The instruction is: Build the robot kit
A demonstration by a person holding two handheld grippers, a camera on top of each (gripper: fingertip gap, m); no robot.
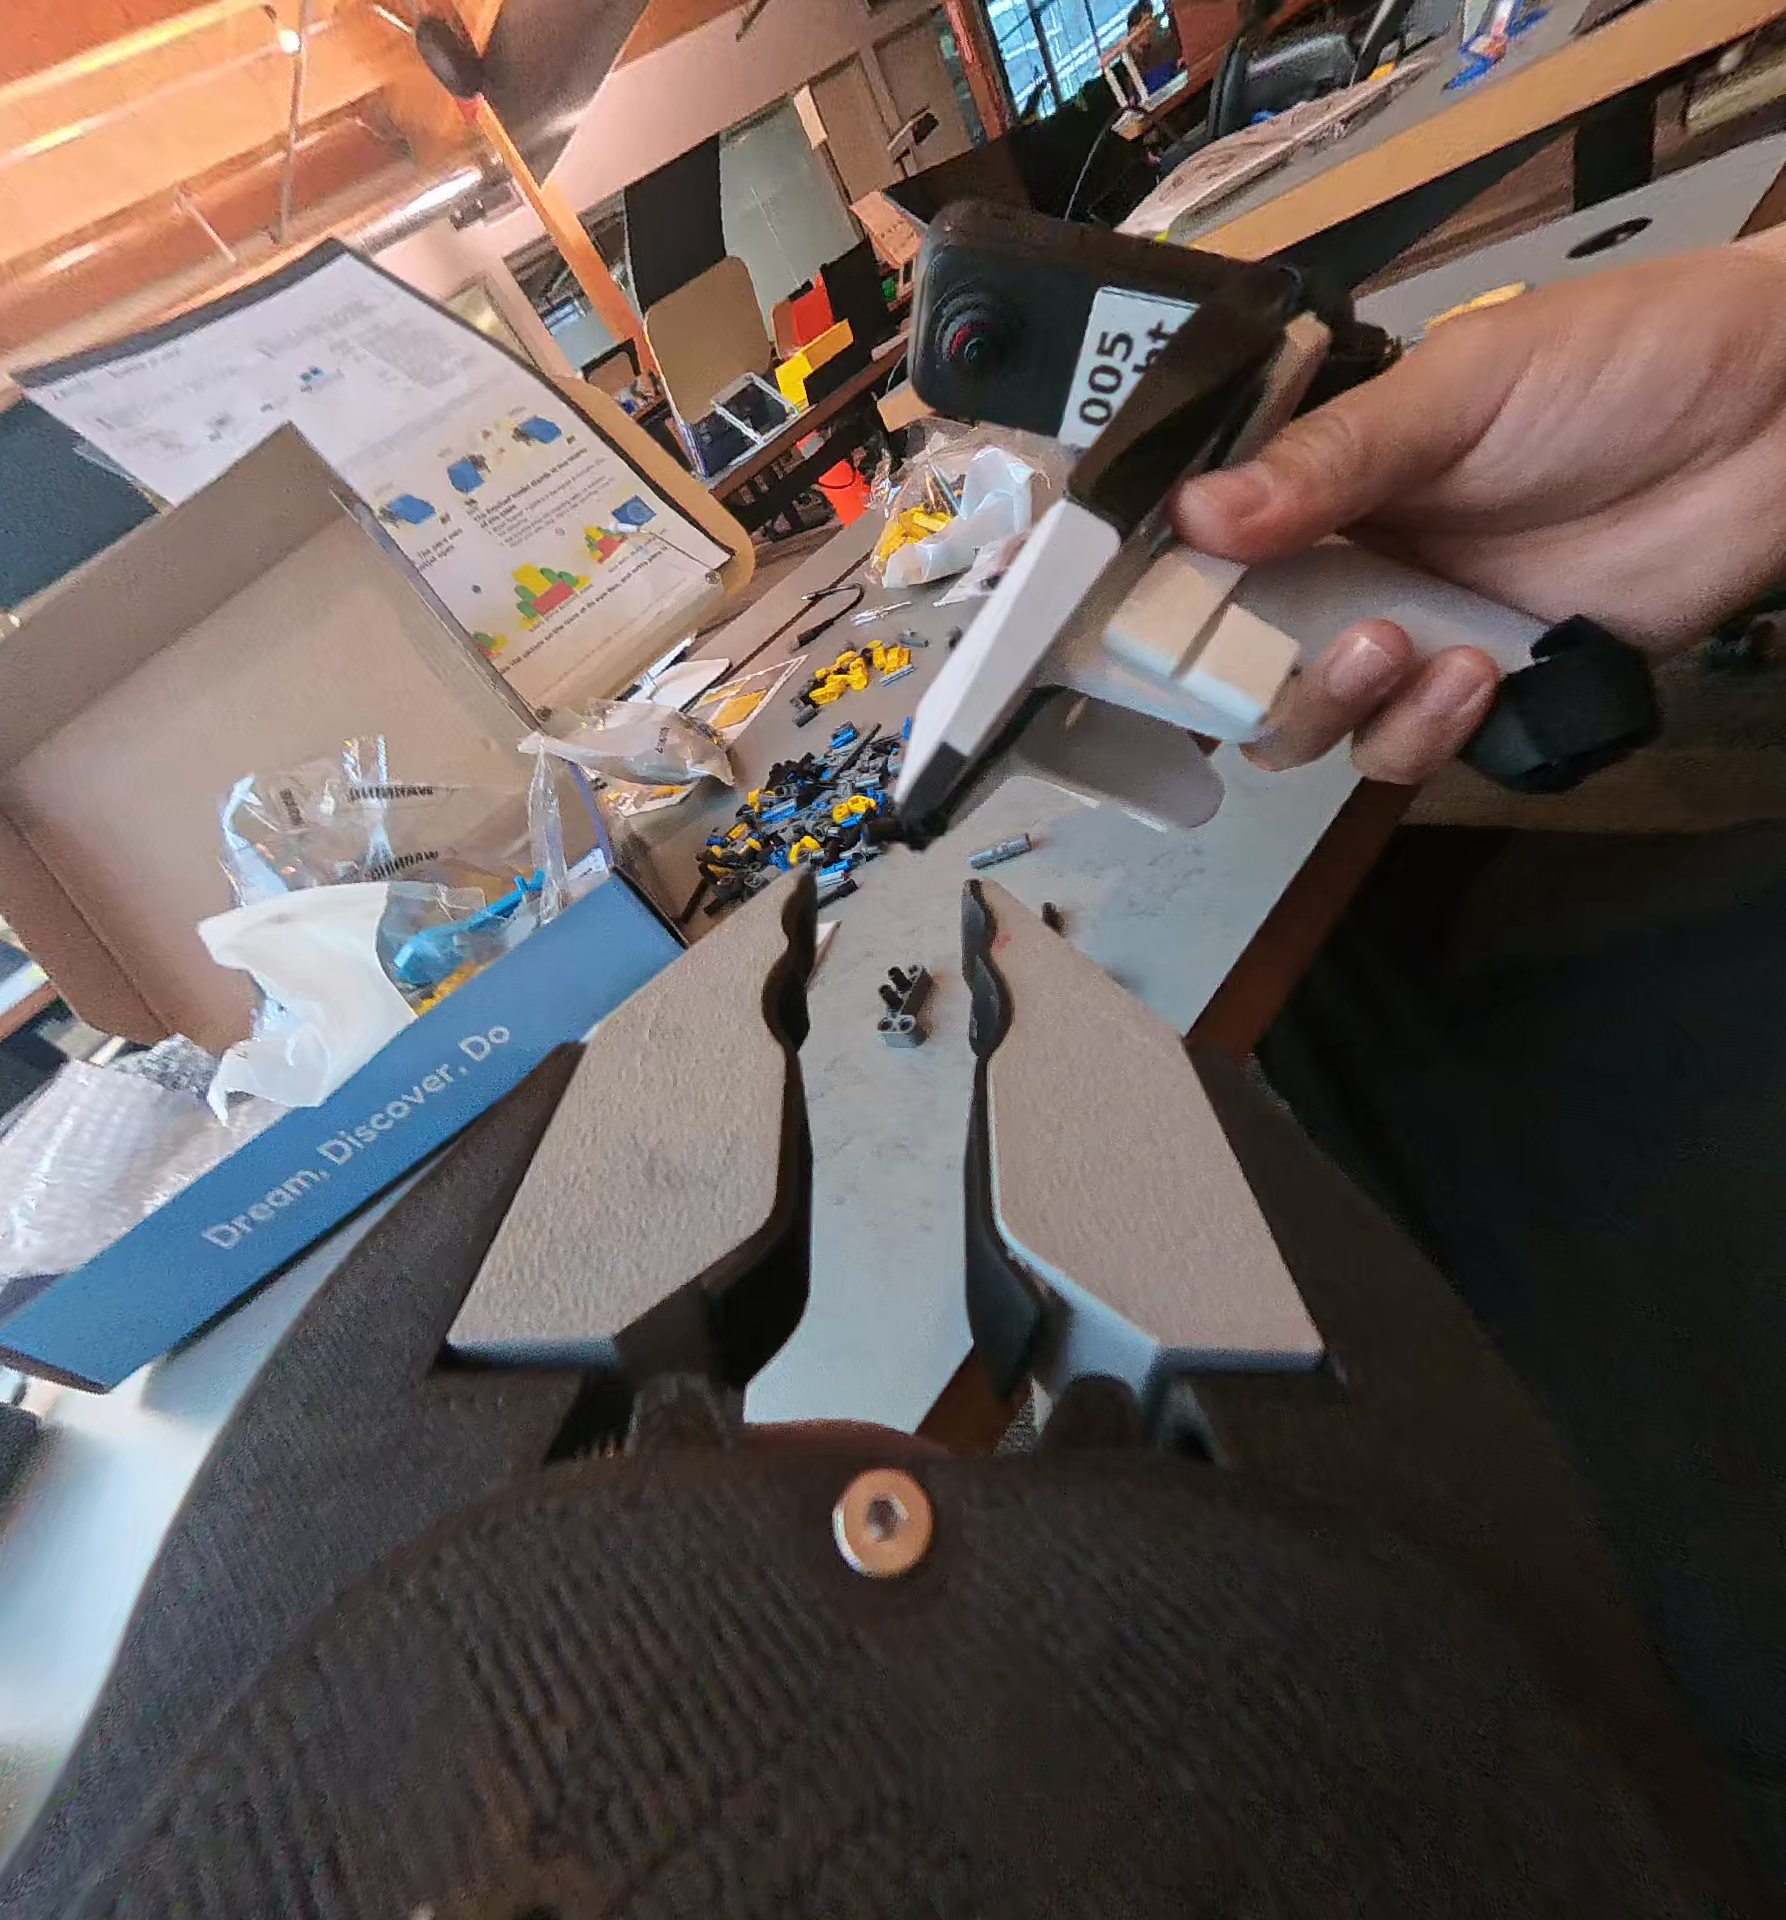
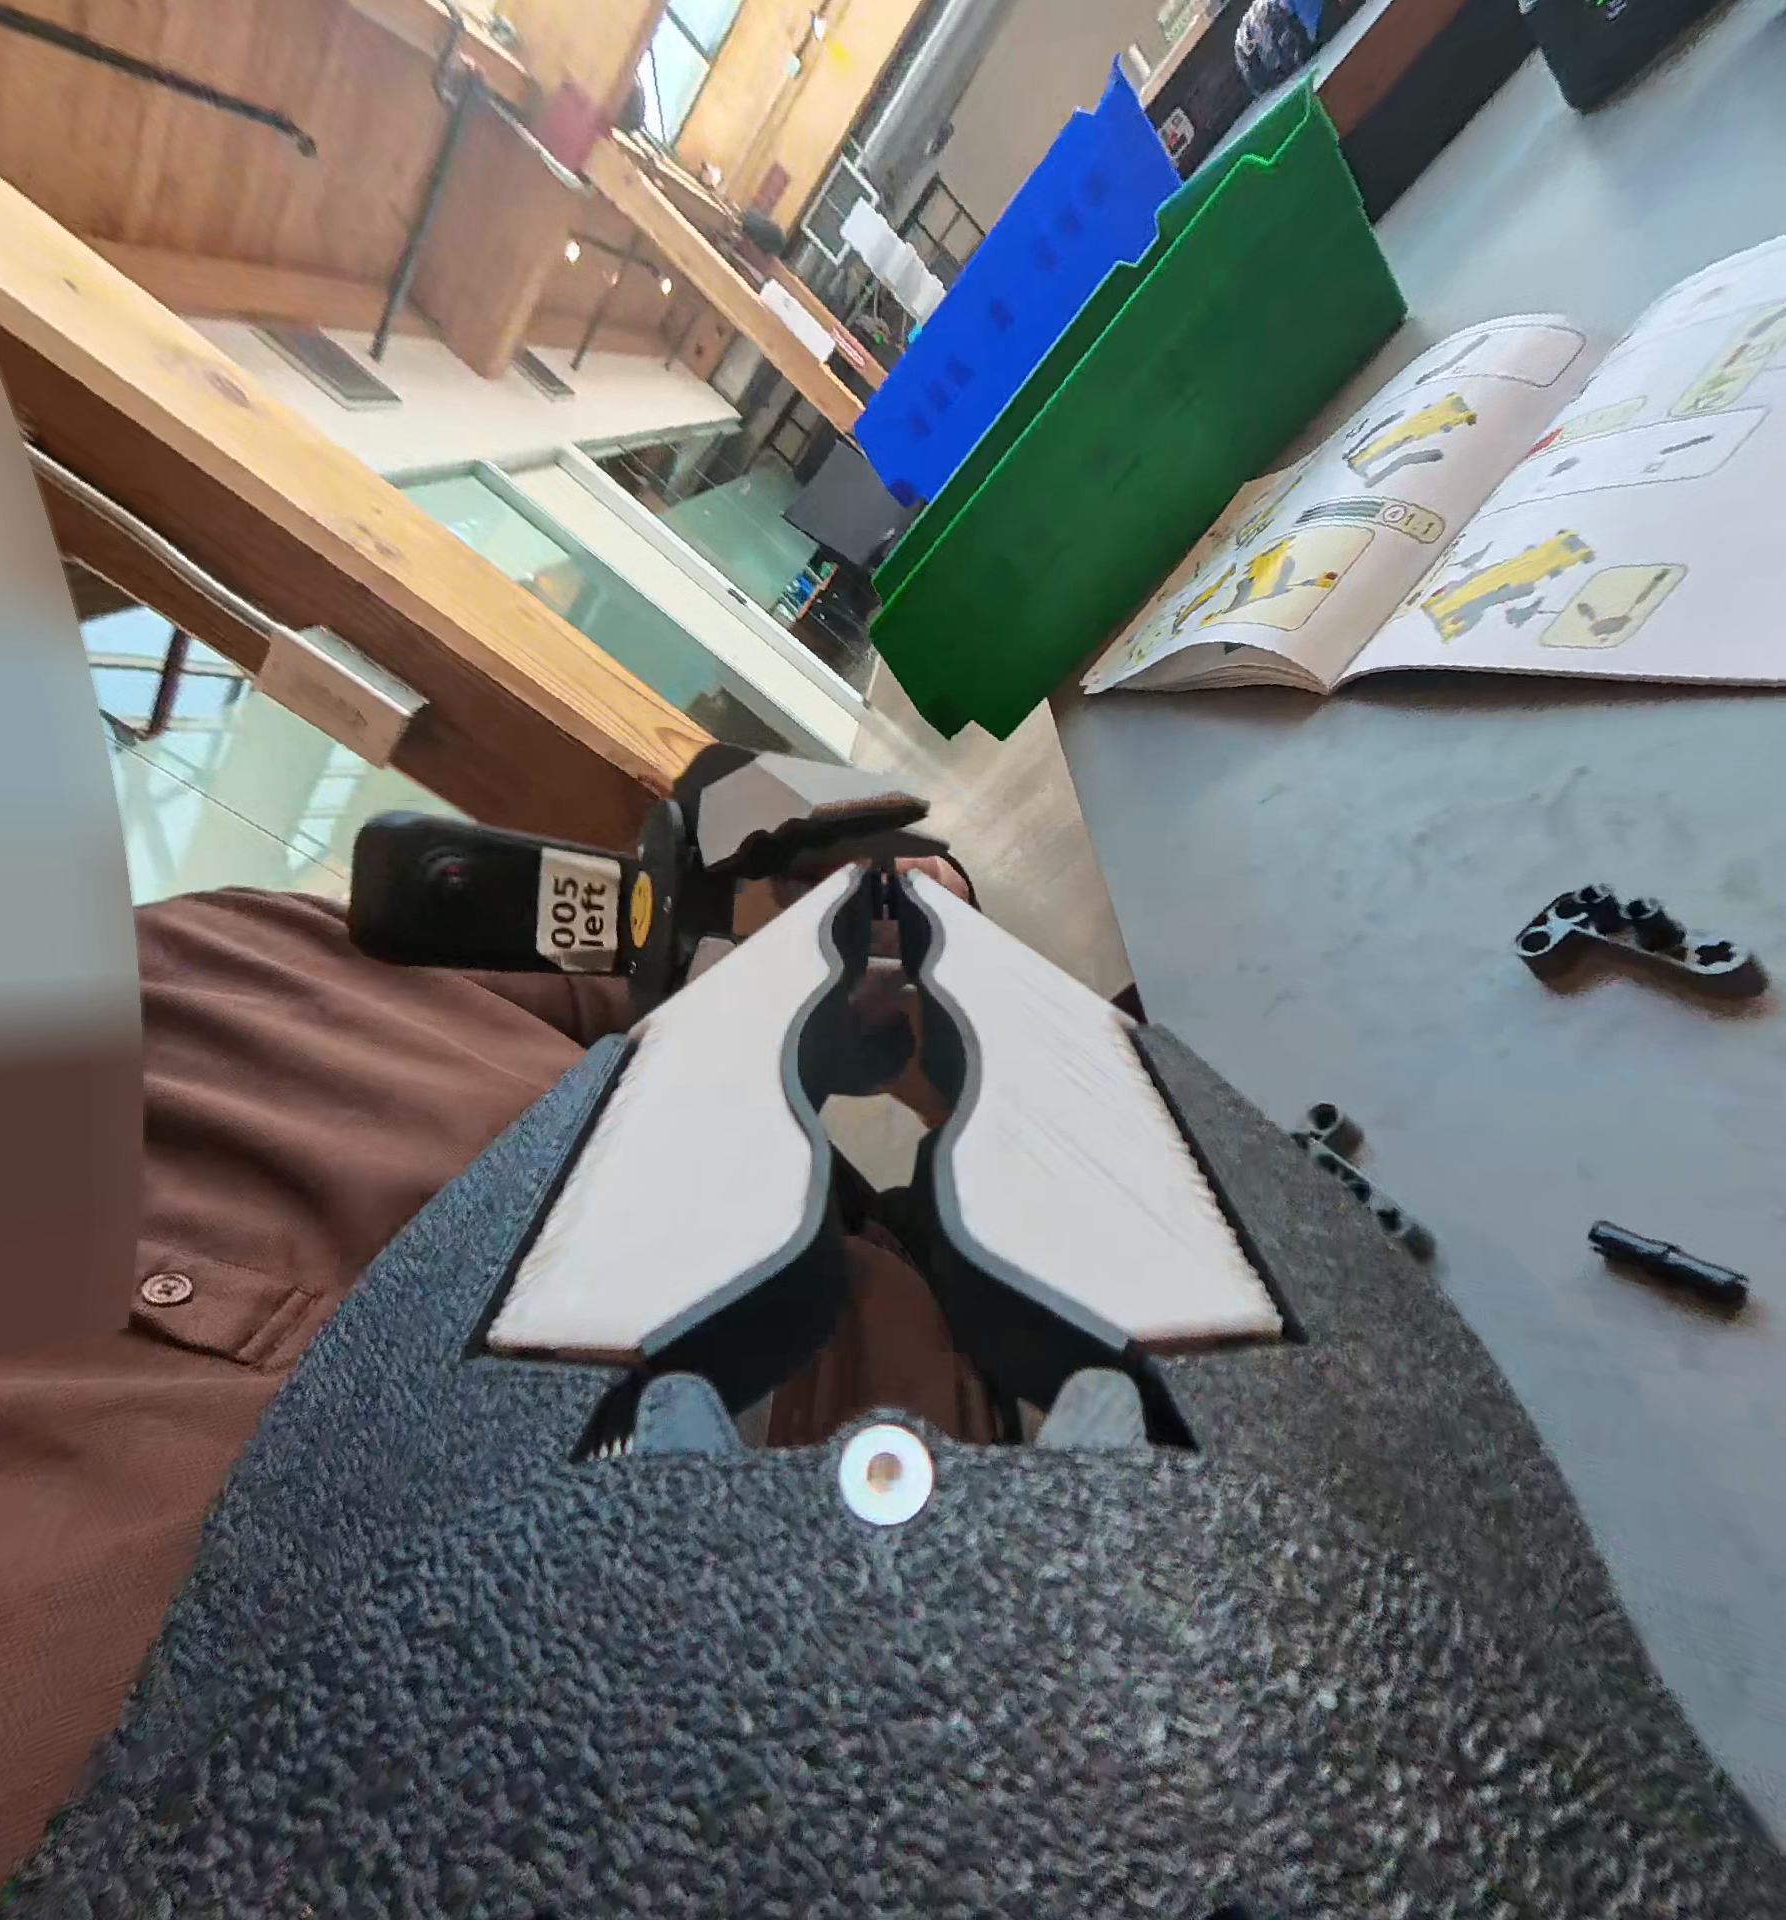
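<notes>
Left tongs (image 1: pixel 889 914) spread over small grey brick (image 1: pixel 907 1006); right tongs (image 2: pixel 881 883) pinching tiny black pin (image 2: pixel 878 902).

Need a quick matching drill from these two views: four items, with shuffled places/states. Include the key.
Items:
1. grey connector piece
2. instruction booklet
3. green plastic bin
4. right tool

Places/states:
A. right against a blue plastic bin
B. closed on a small black piece
C. on the table, between the fingers of the open left tool
D. lying open on the table

Pairs: 1-C, 2-D, 3-A, 4-B
</notes>
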